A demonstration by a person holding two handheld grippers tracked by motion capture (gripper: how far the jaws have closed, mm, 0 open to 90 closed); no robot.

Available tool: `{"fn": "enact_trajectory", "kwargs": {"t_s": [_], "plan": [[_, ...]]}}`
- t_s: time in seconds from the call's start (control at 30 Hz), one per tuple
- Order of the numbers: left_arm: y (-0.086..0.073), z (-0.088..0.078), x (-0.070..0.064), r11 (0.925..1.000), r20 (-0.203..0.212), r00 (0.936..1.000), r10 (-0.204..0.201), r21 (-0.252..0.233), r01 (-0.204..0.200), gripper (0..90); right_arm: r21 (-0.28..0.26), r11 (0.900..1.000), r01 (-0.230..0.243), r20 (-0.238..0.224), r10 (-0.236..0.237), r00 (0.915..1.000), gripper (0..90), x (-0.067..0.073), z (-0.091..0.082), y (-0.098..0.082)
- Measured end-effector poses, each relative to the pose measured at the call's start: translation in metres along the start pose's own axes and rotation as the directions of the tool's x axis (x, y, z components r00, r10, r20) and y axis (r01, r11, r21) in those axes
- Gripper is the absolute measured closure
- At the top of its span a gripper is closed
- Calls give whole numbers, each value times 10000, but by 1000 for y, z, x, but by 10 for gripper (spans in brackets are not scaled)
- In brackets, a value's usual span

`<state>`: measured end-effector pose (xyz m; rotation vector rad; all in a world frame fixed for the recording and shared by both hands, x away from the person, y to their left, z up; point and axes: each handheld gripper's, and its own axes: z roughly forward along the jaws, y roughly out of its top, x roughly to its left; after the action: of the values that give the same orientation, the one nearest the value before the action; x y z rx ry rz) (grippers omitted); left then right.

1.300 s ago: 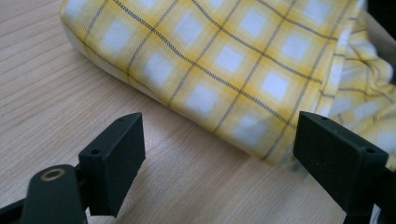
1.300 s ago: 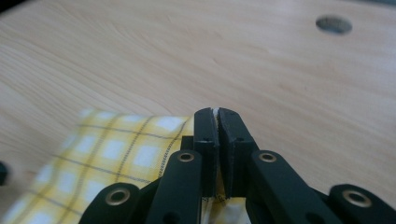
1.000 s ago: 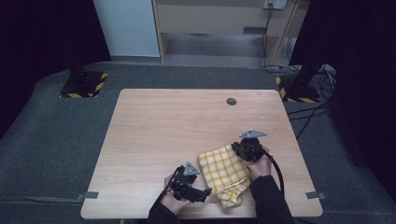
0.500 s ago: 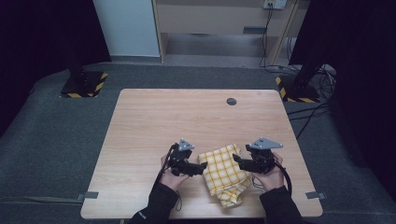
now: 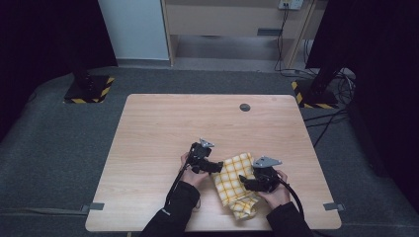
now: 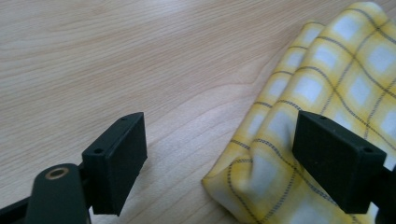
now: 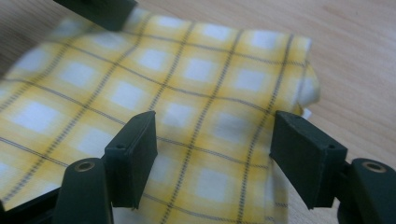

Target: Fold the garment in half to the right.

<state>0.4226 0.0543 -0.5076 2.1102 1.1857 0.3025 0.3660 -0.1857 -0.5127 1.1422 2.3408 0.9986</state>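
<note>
So, near to far:
Right gripper point(image 5: 245, 180): lower centre-right, just opened, jaws apart over cloth, nothing gripped.
Cloth point(image 5: 236, 180): lower centre, soft yellow check, folded, rumpled near edge.
Left gripper point(image 5: 217, 167): released, straddling folded corner, likely lining up a pinch.
Table point(image 5: 163, 133): pale woodgrain, smooth.
</note>
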Motion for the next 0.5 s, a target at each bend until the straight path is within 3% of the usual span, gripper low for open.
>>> {"fn": "enact_trajectory", "kwargs": {"t_s": [0.1,0.2,0.33,0.43,0.5], "plan": [[-1,2,1,9999,-178,9998,125,39,-125,167,251,9997,-71,150,67,9999,296,-5,6,-5],[0,1,1,10000,-95,9999,97,23,-97,168,223,9989,-411,-85,413,9991,290,-10,8,-8],[0,-9,-2,9999,239,9997,114,-104,-111,181,-597,9982,38,201,-26,9998,292,-5,-14,0],[1,-12,-10,9995,498,9983,306,-143,-299,179,-1100,9936,272,-226,-299,9993,264,7,-32,7],[0,-10,-15,9980,284,9976,630,-50,-628,176,-929,9946,463,-735,-532,9959,243,18,-38,8]]}}
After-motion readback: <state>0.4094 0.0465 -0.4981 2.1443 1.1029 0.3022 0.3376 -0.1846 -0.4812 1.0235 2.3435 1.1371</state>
